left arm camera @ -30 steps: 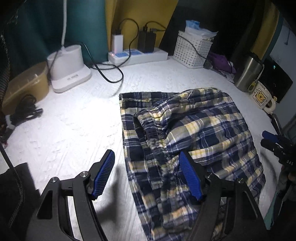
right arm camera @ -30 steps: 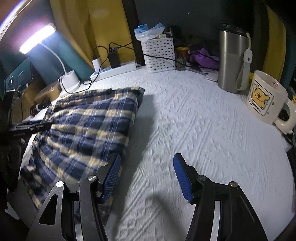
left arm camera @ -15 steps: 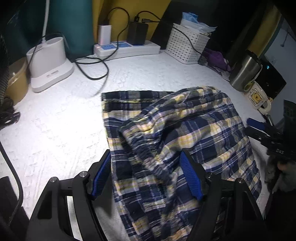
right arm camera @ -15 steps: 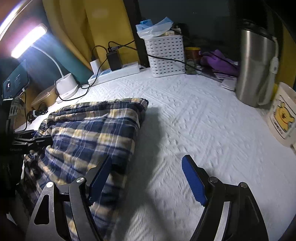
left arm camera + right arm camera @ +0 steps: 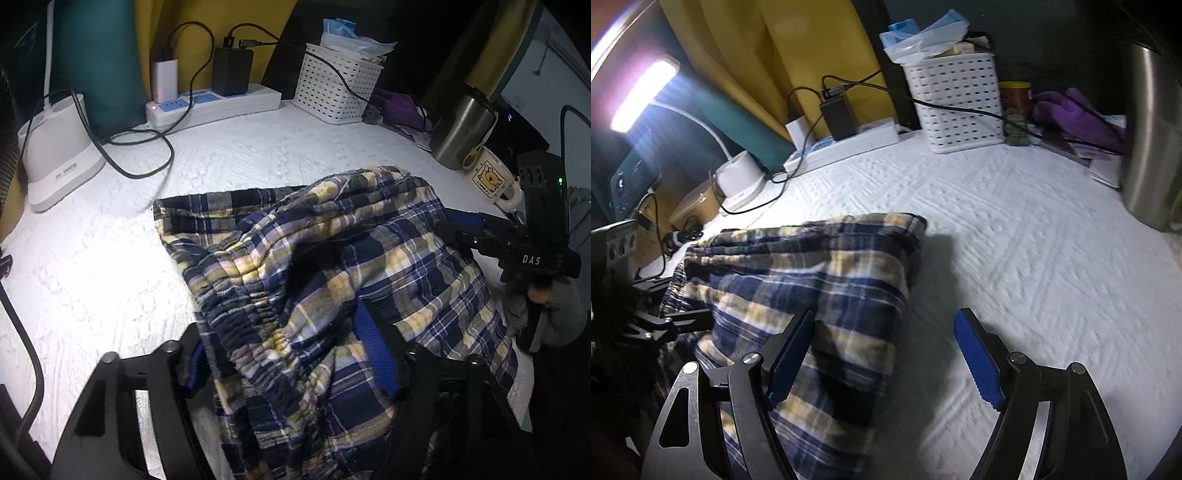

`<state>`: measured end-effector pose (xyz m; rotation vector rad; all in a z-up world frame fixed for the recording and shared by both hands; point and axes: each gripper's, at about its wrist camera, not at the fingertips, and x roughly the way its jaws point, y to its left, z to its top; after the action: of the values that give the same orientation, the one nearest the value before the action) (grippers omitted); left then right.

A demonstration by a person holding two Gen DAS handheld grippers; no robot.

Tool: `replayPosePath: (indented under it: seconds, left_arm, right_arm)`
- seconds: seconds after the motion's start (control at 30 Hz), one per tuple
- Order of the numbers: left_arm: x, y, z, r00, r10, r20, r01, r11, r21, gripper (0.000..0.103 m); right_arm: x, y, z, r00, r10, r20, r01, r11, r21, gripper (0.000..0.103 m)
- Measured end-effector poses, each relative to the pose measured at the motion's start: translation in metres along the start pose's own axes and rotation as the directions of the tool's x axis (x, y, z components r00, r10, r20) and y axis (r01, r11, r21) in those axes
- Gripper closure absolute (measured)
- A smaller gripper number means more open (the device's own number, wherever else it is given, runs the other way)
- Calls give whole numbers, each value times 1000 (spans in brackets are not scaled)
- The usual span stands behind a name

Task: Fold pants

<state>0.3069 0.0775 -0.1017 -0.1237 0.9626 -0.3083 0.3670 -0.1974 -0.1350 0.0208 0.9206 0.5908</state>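
Pants waistband between spread left hand-held gripper fingers; right hand-held gripper agape, low.

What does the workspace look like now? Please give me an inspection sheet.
Surface: white textured cover.
Job's things: plaid pants, partly folded, elastic waistband bunched.
Clutter: white basket, steel tumbler, bear mug, lamp base.
Grippers: left hand-held gripper open, straddling the waistband; right hand-held gripper open at the pants' edge.
Cables: power strip with chargers; black cable looped on the cover.
Surroundings: yellow curtain.
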Motion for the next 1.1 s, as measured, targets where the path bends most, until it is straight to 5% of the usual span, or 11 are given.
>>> replayPosePath:
  seconds: [0.3, 0.47, 0.57, 1.1]
  left_arm:
    - [2, -7, -1, 1000, -14, 7, 14, 1000, 24, 63]
    - [-1, -15, -3, 1000, 5, 26, -7, 999, 52, 71]
    - [-7, -20, -4, 999, 21, 47, -24, 997, 75, 72]
    - [-64, -43, -11, 981, 46, 188, -67, 992, 107, 72]
  right_arm:
    - [20, 25, 12, 999, 44, -28, -45, 997, -66, 24]
    - [21, 34, 13, 998, 47, -29, -49, 995, -91, 71]
    - [17, 40, 12, 999, 36, -19, -38, 994, -104, 79]
    - [-51, 70, 7, 993, 7, 116, 10, 989, -148, 81]
